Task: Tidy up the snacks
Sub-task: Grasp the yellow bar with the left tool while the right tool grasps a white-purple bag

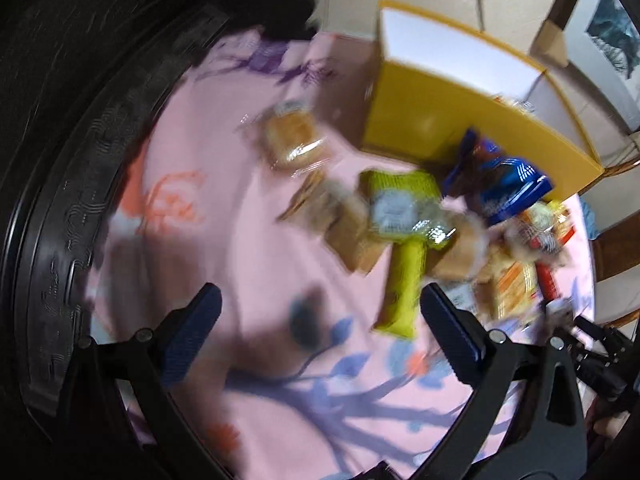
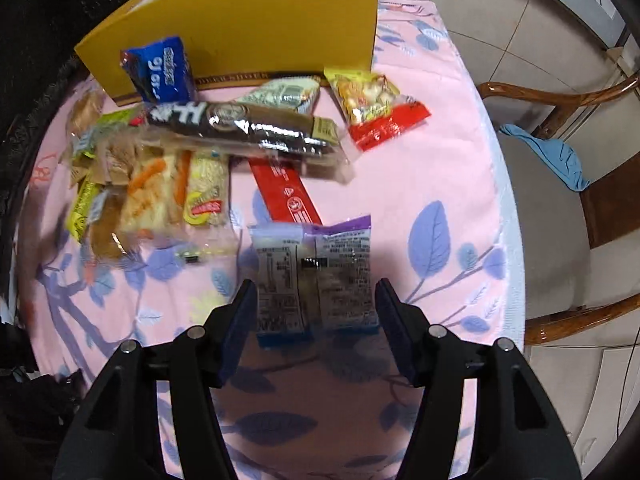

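A: Where are the snacks?

B: Heaped on the pink tablecloth (image 2: pixel 432 168) in front of a yellow box (image 2: pixel 256 28). A blue packet (image 2: pixel 160 70) leans on the box wall, a long dark bar (image 2: pixel 248 130) lies across the heap, and a red and yellow bag (image 2: pixel 376 108) sits near the box's corner.

A: And nearest the right gripper (image 2: pixel 316 316)?

B: A clear packet with a purple edge (image 2: pixel 316 276) lies flat between its fingers. They stand apart on either side; whether the pads touch it, I cannot tell. The packet's print is too small to read.

A: The red stick (image 2: pixel 286 196)?

B: Its upper end is tucked under the dark bar, its lower end is covered by the clear packet.

A: What about the left gripper (image 1: pixel 320 340)?

B: Its fingers are spread wide over bare cloth, gripping nothing. That view is smeared, so the packets blur together. I can pick out a green packet (image 1: pixel 404 216) and a wrapped bread (image 1: pixel 296 140) off to the side; the brown things around them are unclear.

A: Inside the box?

B: White walls, with something barely poking over the rim. A wooden chair (image 2: pixel 560 128) with a blue cloth (image 2: pixel 556 156) stands beside the table, cut off by the frame edge.
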Motion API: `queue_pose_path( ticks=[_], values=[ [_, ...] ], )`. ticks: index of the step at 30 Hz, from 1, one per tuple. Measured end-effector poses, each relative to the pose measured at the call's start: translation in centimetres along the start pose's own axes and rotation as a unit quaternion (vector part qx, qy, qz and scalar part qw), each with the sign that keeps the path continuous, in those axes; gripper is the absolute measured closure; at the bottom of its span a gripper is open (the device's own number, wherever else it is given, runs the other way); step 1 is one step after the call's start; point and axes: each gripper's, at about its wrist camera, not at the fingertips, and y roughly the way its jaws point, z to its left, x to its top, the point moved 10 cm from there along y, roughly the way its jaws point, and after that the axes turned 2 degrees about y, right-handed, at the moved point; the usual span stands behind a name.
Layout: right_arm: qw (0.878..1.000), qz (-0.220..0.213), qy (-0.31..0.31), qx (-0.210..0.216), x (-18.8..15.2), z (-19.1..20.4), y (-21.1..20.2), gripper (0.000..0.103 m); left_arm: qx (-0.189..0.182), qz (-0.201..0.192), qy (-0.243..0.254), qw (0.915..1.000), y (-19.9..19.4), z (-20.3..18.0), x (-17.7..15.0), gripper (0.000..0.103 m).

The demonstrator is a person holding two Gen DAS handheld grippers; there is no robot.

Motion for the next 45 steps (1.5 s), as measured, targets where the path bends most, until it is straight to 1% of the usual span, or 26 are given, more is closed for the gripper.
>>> queue_pose_path(
  ticks=[4,6,9,12,13,15,16,17,18,20,21,26,31,33,34,35,36,38,41,45],
  values=[
    [1.0,-0.007,-0.007,0.004,0.7,0.5,1.3,0.041,0.002,0.002,-0.002,1.0,-0.1,0.2,-0.9,0.002],
    [1.0,0.0,-0.008,-0.005,0.5,0.6,1.8,0.041,0.003,-0.004,0.009,0.9999,-0.4,-0.2,-1.0,0.002],
    [1.0,-0.013,-0.006,-0.007,0.4,0.7,2.0,0.04,0.004,-0.013,0.03,0.9995,-0.8,-1.1,-0.9,0.002],
    [1.0,-0.018,-0.005,-0.007,0.2,0.6,2.2,0.04,-0.001,-0.009,0.042,0.9991,-0.5,-2.0,-1.2,0.002],
    [1.0,-0.017,-0.006,-0.008,0.1,0.7,2.3,0.037,-0.003,-0.007,0.043,0.999,-0.2,-2.2,-1.3,0.002],
    [1.0,-0.008,-0.014,0.004,-0.4,1.4,2.5,0.026,-0.006,-0.001,0.048,0.9988,0.3,-2.7,-1.6,0.002],
    [1.0,0.003,-0.023,0.02,-0.8,2.0,2.9,0.004,-0.007,0.0,0.05,0.9987,0.4,-2.8,-1.7,0.002],
    [0.999,0.011,-0.041,0.0,-1.2,2.4,3.3,0.001,-0.009,0.002,0.053,0.9986,0.6,-3.1,-1.9,0.002],
    [0.999,0.009,-0.039,-0.005,-1.3,2.5,3.3,0.001,-0.01,0.003,0.057,0.9983,0.7,-3.3,-2.1,0.002],
    [1.0,0.006,-0.028,0.002,-1.3,2.5,3.3,0.001,-0.01,0.003,0.063,0.998,0.7,-3.4,-2.2,0.002],
    [0.999,0.007,-0.036,-0.003,-1.4,2.7,3.5,0.001,-0.01,0.002,0.065,0.9978,0.7,-3.5,-2.3,0.002],
    [0.999,-0.007,-0.036,-0.005,-1.7,3.1,3.6,0.001,-0.017,0.007,0.056,0.9982,0.9,-3.4,-2.4,0.002],
    [0.999,0.005,-0.039,-0.006,-2.1,3.4,3.7,0.001,-0.025,0.012,0.066,0.9974,1.4,-4.0,-2.6,0.002],
    [1.0,0.002,-0.028,-0.01,-1.4,2.5,3.5,0.001,-0.027,0.01,0.074,0.9968,1.6,-4.4,-2.6,0.002],
    [1.0,-0.005,-0.021,-0.013,-1.2,2.2,3.4,0.005,-0.028,0.009,0.079,0.9965,1.9,-4.7,-2.7,0.002],
    [1.0,-0.013,-0.016,-0.014,-1.0,2.0,3.2,0.012,-0.029,0.011,0.082,0.9961,2.3,-4.9,-2.7,0.002],
    [1.0,-0.018,-0.013,-0.015,-0.8,1.9,2.9,0.018,-0.031,0.015,0.086,0.9957,2.9,-5.2,-2.8,0.002],
    [1.0,-0.025,-0.01,-0.014,-0.5,1.8,2.4,0.045,-0.036,0.021,0.09,0.9951,3.9,-5.7,-3.0,0.002],
    [1.0,-0.016,0.005,0.005,-0.9,1.7,2.1,0.049,-0.043,0.028,0.093,0.9944,5.0,-6.3,-3.1,0.002],
    [1.0,-0.007,0.003,0.021,-2.0,1.6,1.4,0.049,-0.043,0.027,0.09,0.9946,5.8,-6.0,-2.9,0.002]
  ],
)
